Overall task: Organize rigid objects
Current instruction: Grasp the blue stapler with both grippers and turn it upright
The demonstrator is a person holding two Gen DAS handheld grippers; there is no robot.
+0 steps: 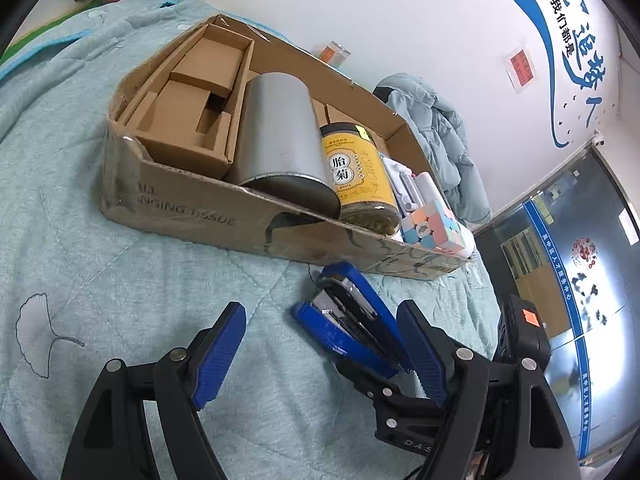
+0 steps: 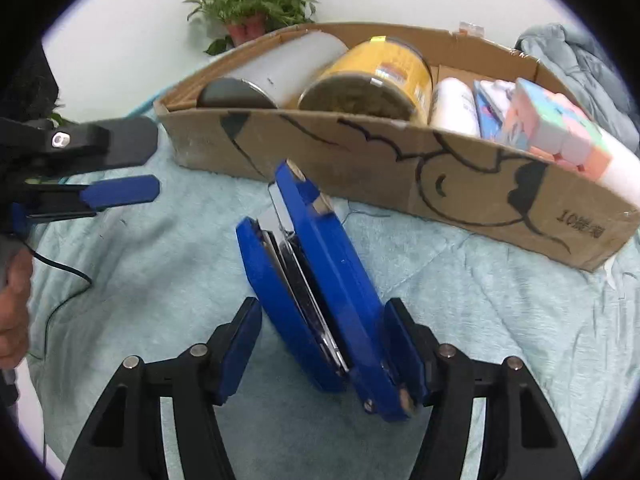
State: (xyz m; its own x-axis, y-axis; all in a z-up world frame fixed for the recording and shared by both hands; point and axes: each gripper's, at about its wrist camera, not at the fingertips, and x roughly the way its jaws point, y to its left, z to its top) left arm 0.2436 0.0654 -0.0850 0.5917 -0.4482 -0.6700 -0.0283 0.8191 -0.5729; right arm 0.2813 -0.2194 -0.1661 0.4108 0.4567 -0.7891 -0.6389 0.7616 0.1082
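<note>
A blue stapler (image 2: 320, 292) stands on edge on the pale green quilt, between my right gripper's (image 2: 324, 336) open fingers; the right pad touches it, the left pad stands apart. It also shows in the left wrist view (image 1: 352, 320). My left gripper (image 1: 320, 344) is open and empty to the stapler's left, seen from the side in the right wrist view (image 2: 120, 172). The cardboard box (image 1: 180, 208) behind holds a grey cylinder (image 1: 280, 136), a yellow jar (image 1: 360, 172), a white bottle (image 2: 456, 108) and a pastel cube (image 1: 436, 228).
Smaller cardboard boxes (image 1: 192, 120) fill the big box's left part. A light blue jacket (image 1: 440, 120) lies behind the box. A potted plant (image 2: 252, 4) stands by the wall. A black cable (image 2: 60, 280) trails over the quilt at left.
</note>
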